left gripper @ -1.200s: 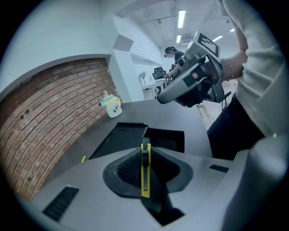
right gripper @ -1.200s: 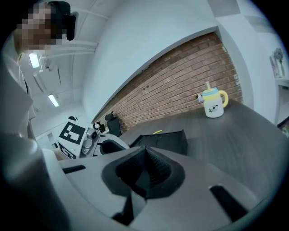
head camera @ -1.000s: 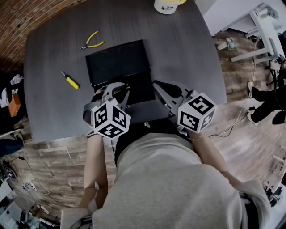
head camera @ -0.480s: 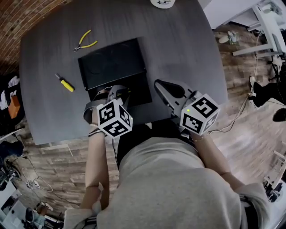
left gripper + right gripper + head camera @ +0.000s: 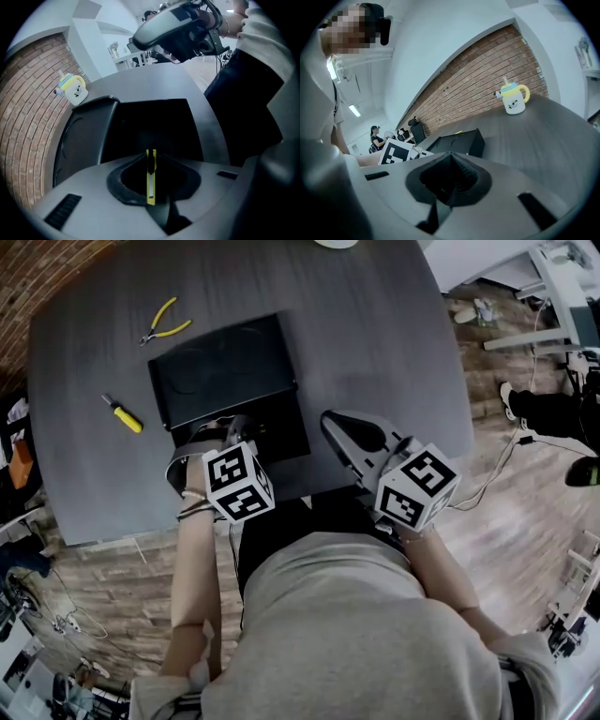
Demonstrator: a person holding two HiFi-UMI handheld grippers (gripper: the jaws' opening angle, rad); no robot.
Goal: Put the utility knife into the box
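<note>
Knife (image 5: 150, 176) clamped in left tool (image 5: 150, 153) over near edge of open box (image 5: 154, 123), so it's the drop-in step, next likely lower and release; right tool (image 5: 449, 159) closed on nothing, idle beside box; grey table (image 5: 375, 352), brick wall (image 5: 487, 84), wood floor (image 5: 506, 512).

Head view: even, diffuse indoor light. The dark grey matte table (image 5: 375, 352) takes it flatly, with soft shadows. Strong barrel distortion curves the table's edges. The open black rectangular box (image 5: 216, 371) reads as near-featureless black.

Left gripper view: dim, with the corners vignetted to black. The slim yellow utility knife (image 5: 151, 180), pinched in the left gripper (image 5: 151, 157), is sharp and the only bright colour.

Right gripper view: brighter, lit by a ceiling strip lamp (image 5: 355, 110). The right gripper (image 5: 450, 157), pads together, looks soft.
</note>
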